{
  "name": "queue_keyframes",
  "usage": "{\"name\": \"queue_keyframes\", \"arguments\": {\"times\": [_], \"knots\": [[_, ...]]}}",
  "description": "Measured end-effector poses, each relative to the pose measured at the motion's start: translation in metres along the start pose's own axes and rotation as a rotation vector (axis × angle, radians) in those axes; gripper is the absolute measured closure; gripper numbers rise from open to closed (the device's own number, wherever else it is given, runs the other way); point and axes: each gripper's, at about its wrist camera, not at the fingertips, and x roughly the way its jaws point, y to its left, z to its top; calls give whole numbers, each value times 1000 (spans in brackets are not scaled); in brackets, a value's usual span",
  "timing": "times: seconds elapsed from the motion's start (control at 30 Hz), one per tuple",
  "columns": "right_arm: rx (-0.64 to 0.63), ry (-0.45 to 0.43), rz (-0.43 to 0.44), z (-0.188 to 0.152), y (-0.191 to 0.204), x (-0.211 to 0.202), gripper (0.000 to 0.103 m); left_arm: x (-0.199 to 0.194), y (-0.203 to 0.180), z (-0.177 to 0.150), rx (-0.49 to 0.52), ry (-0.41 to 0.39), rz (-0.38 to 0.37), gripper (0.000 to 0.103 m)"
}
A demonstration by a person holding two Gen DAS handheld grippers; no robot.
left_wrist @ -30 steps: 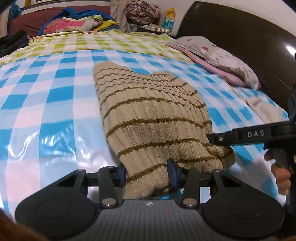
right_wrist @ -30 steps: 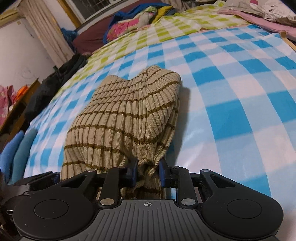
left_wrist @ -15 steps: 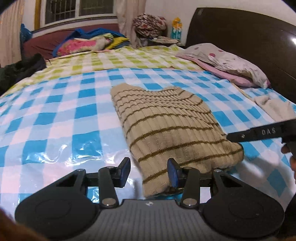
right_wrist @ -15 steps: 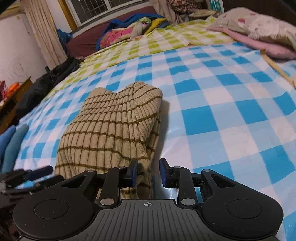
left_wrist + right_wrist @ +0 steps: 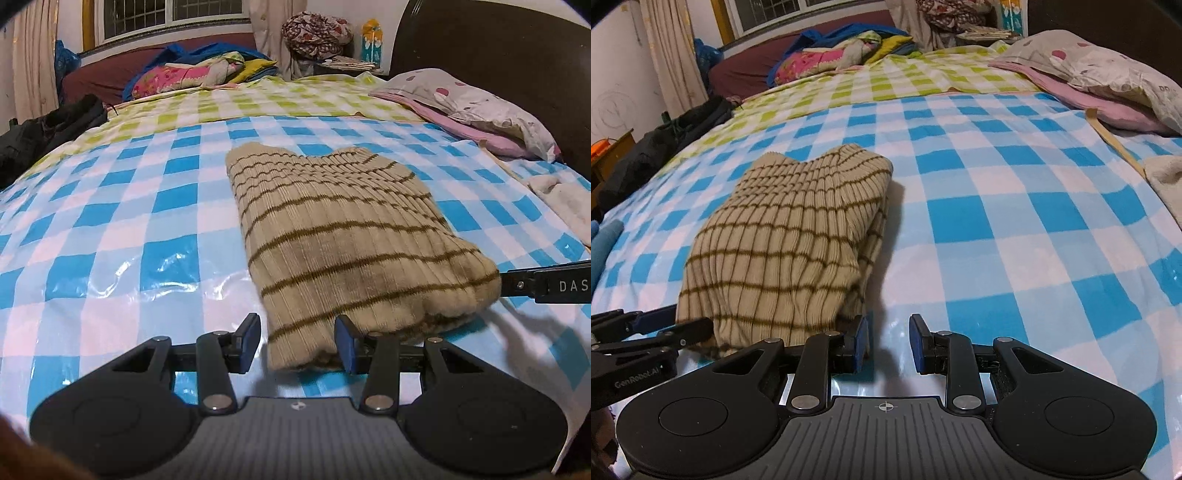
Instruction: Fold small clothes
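The striped knit garment [image 5: 332,236] lies folded into a thick rectangular bundle on the blue-checked plastic sheet [image 5: 110,236] that covers the bed, filling the centre of the left wrist view and the centre-left of the right wrist view. The left hand-held gripper [image 5: 297,341] sits at the bottom centre of its frame with its jaws spread wide; the near corner of the bundle rests in the gap between the blue pads [image 5: 251,338], but neither pad visibly presses the cloth, so nothing is gripped. The right hand-held gripper [image 5: 888,341] is likewise parted, at the bottom centre of its own frame, with bare sheet between its fingertips and the garment's right edge just beside its left pad [image 5: 860,343]. Both tools flank the near edge of the bundle, probably because that edge is where a fold is laid down and let go. The bundle looks compact, with its layers stacked and the ribbed top surface fairly smooth, so the fold on this piece appears complete or close to it. A pillow [image 5: 476,107] lies at the upper right by the dark headboard, and a heap of colourful clothes [image 5: 199,70] sits at the upper centre-left, well apart from the work.
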Motion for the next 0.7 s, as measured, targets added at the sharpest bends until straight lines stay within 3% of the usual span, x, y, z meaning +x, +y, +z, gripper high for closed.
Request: {"name": "queue_keyframes", "arguments": {"times": [0.7], "knots": [[-70, 10, -24, -26, 25, -22, 75, -20, -7, -18, -47, 30, -5, 52]]}}
